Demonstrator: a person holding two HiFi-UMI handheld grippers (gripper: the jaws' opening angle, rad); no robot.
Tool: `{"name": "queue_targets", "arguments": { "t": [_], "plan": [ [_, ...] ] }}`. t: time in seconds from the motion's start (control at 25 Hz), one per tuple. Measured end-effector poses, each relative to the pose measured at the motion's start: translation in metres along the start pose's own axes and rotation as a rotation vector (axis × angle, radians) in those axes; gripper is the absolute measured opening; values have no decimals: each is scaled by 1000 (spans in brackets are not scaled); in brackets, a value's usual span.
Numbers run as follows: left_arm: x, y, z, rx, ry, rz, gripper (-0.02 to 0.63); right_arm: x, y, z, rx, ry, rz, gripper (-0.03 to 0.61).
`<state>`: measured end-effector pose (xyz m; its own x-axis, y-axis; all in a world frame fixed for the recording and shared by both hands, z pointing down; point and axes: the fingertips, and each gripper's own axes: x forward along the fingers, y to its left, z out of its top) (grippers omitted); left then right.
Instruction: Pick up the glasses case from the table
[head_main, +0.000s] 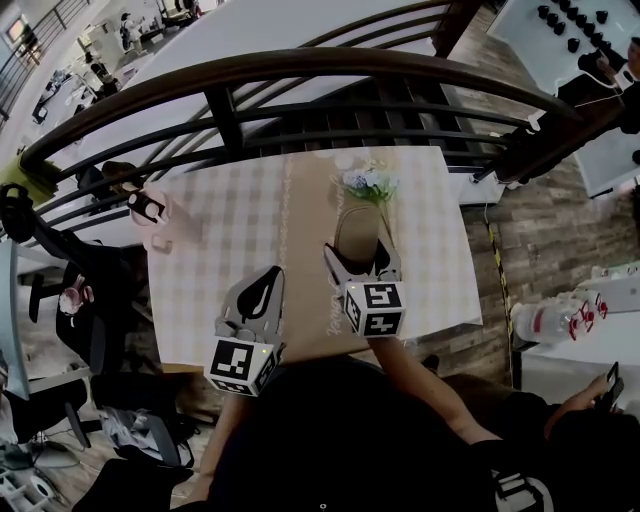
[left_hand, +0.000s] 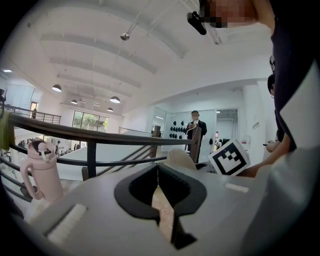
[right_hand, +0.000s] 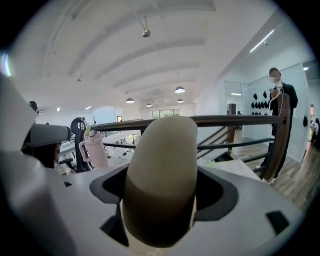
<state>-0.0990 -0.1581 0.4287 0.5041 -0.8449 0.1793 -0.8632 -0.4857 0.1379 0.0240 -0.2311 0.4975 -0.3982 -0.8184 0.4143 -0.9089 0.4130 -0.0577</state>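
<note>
One case (head_main: 357, 232) lengthwise between right tongs (head_main: 362, 266)

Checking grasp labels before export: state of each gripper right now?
Left gripper: closed, fingers together, holding nothing.
Right gripper: closed on the glasses case.

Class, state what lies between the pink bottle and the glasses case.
Head view: only bare checked tablecloth and brown runner between pink bottle and glasses case.
</note>
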Motion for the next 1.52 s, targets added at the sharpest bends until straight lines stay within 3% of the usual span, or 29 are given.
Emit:
{"name": "queue_targets", "arguments": {
  "t": [0.56, 0.92, 1.2, 1.52],
  "plan": [
    [-4, 3, 19, 38, -51, 53, 13, -56, 3, 98, -77, -286, -51, 371],
    [-15, 11, 53, 35, -110, 138, 12, -86, 1, 126, -82, -355, -72, 371],
    [-27, 7, 80, 56, -194, 148, 12, -102, -2, 136, -89, -390, -83, 371],
    [-37, 5, 83, 59, -208, 152, 12, -108, -2, 137, -83, -379, -73, 371]
  ]
}}
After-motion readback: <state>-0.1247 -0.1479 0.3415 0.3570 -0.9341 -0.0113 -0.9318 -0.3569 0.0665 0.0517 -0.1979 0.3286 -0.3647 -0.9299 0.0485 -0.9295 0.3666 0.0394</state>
